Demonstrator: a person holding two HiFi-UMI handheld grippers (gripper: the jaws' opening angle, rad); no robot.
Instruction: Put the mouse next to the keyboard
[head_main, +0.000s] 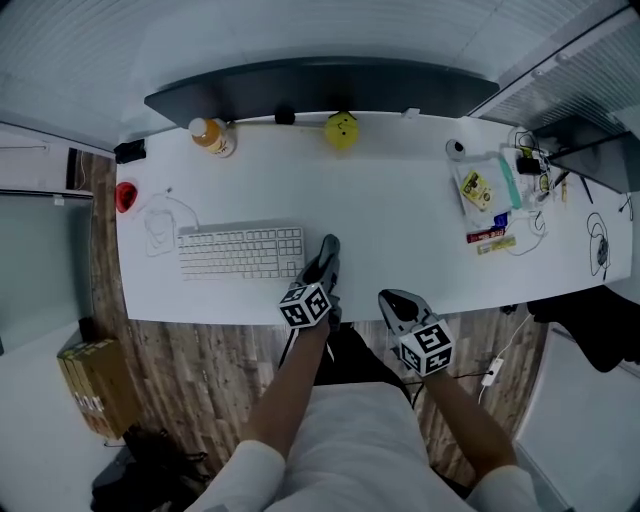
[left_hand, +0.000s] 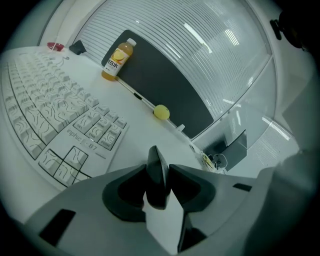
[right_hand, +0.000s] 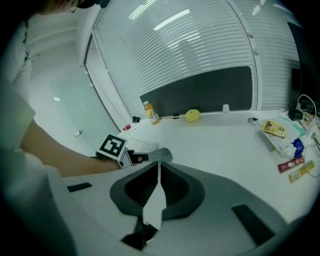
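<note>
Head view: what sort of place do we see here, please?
Most likely an office workstation. A long white desk carries a white keyboard, a dark partition panel runs along its back edge with slatted blinds behind it, and cables lie tangled at the right end.

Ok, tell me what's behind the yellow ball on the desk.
A dark panel stands just behind the yellow ball, with slatted blinds beyond it. The bit of panel directly behind the ball is covered.

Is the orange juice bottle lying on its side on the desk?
No, the juice bottle stands upright on the desk near its back edge, cap on top.
</note>
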